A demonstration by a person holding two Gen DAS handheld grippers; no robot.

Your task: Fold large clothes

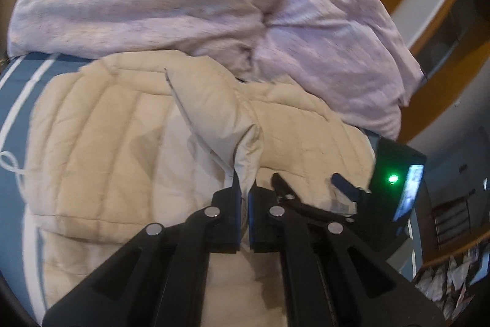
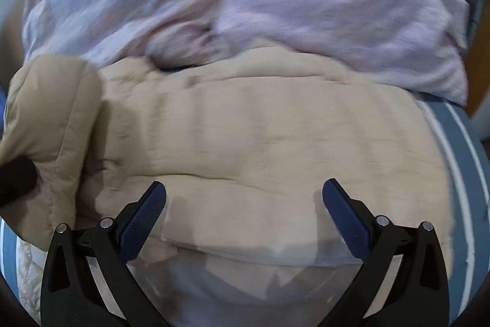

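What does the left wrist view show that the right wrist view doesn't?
Only the left wrist view: the left gripper shut on a fold of the beige quilted puffer jacket, a black device with a green light, and the right gripper from the side. Only the right wrist view: the right gripper's jaws open over the jacket, holding nothing. Both: the jacket, the crumpled lilac duvet, and the blue white-striped bedcover.
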